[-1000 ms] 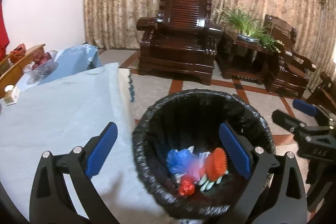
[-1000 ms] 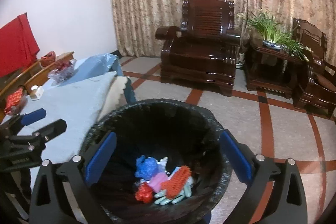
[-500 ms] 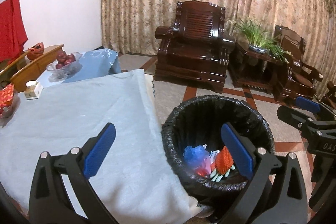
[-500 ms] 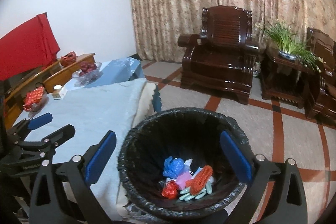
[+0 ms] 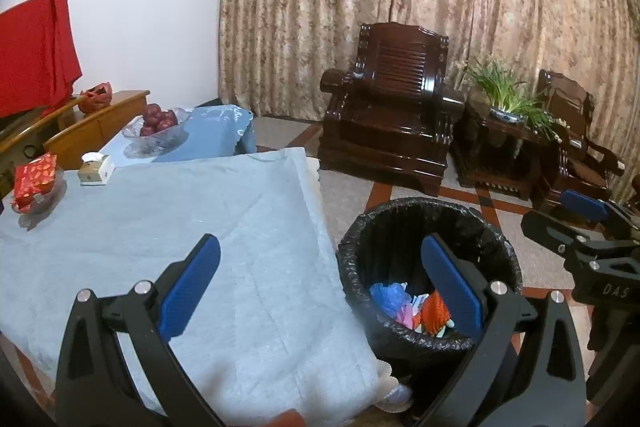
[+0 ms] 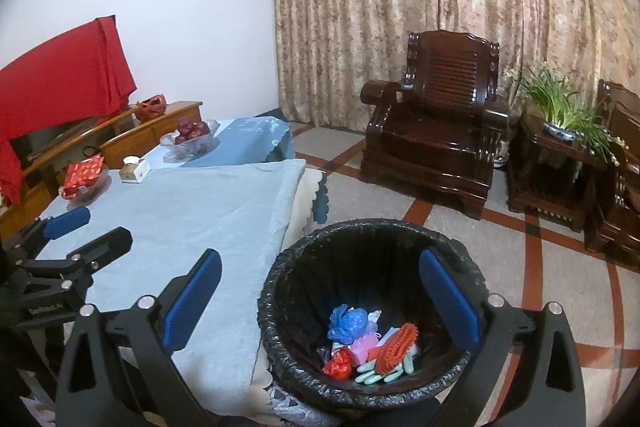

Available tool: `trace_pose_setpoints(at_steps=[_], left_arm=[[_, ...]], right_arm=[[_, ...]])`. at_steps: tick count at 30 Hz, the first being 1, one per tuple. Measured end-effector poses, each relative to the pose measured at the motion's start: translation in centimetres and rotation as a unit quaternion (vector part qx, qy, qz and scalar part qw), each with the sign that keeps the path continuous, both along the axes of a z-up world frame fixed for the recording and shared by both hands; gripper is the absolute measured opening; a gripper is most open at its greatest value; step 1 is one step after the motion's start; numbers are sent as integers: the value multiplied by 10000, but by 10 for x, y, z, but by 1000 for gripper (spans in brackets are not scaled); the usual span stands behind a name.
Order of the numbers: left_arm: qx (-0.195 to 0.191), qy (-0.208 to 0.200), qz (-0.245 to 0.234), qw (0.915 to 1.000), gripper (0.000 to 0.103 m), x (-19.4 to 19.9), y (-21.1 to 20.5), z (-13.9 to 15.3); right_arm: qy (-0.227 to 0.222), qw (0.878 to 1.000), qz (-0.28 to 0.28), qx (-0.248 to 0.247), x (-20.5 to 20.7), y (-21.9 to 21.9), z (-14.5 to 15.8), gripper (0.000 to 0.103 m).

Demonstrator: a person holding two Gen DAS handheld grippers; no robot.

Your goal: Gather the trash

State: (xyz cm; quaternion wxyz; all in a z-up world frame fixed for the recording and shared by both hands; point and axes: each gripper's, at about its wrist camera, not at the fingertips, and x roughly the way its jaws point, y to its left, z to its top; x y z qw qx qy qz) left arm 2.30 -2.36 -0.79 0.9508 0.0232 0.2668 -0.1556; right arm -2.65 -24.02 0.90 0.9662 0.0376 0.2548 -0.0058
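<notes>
A round bin lined with a black bag (image 5: pixel 400 215) (image 6: pixel 360 231) stands on the floor at the table's right edge. Inside lie a blue plastic bag (image 6: pixel 346 321), an orange spiky brush (image 6: pixel 396 343), a red wrapper (image 6: pixel 338 367), pale green pieces and pink and white scraps. My left gripper (image 5: pixel 320 287) is open and empty, above the table edge and the bin. My right gripper (image 6: pixel 320 291) is open and empty, above the bin. Each gripper also shows in the other's view, the right (image 5: pixel 580 227) and the left (image 6: pixel 72 239).
The table has a light blue cloth (image 5: pixel 160 219). At its far end are a red box in a glass dish (image 5: pixel 34 183), a small white box (image 5: pixel 94 169) and a bowl of red fruit (image 5: pixel 158 123). Dark wooden armchairs (image 5: pixel 392 123) and a plant (image 5: pixel 504 95) stand beyond.
Both grippers have risen and drawn back from the bin, so it looks smaller and more of the table shows. Both stay open and empty.
</notes>
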Motion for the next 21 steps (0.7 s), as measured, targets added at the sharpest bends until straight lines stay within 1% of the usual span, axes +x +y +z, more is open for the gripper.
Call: trace_pose_setpoints(at_steps=[8, 14, 21], left_arm=[[-43, -114, 39, 9999, 98, -13, 5, 9], [-67, -218, 116, 9997, 98, -18, 8, 12], [-92, -220, 147, 9996, 98, -18, 9, 12]], right_arm=[[-103, 9999, 111, -47, -8, 12, 7, 97], [-168, 9998, 112, -41, -9, 13, 9, 97], [-190, 9997, 122, -70, -10, 14, 9, 97]])
